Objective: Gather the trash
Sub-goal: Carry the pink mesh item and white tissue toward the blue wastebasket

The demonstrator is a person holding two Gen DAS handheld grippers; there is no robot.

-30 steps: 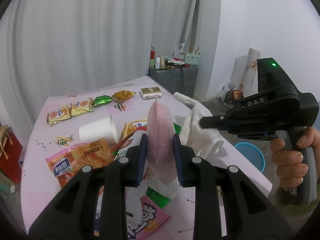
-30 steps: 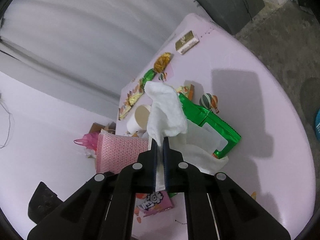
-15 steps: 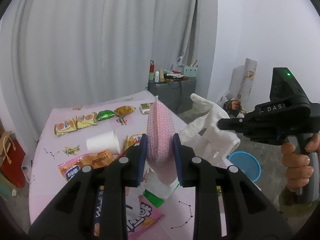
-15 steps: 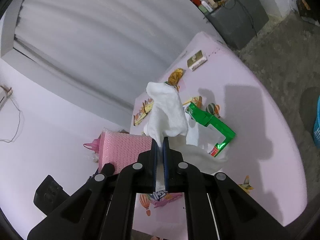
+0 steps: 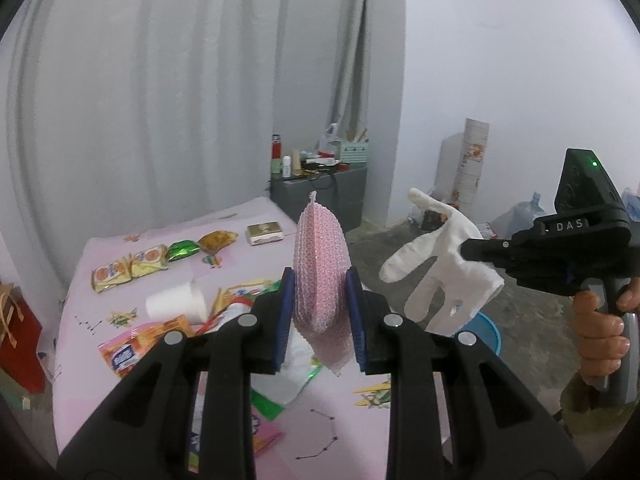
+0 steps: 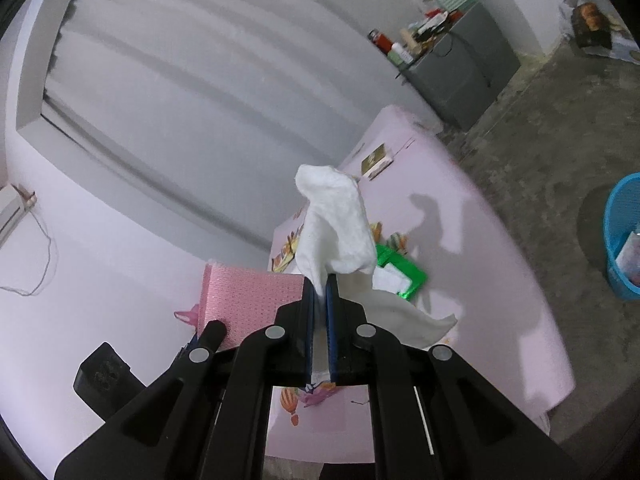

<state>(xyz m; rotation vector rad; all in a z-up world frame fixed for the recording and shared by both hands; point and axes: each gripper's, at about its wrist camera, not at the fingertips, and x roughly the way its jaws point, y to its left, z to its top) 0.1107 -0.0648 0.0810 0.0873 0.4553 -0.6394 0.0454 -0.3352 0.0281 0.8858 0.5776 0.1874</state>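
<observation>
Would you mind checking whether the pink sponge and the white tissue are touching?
Apart. The left wrist view shows the pink sponge and the white tissue with clear background between them.

You get soft, even indoor light in both views, with no glare. Fisheye bending curves the curtain [image 5: 160, 100] and darkens the corners. Shadows fall on the pink table [image 6: 500, 280]. The table's edges smear slightly.

Blue bin [image 6: 624, 236] cut off rightward
</observation>
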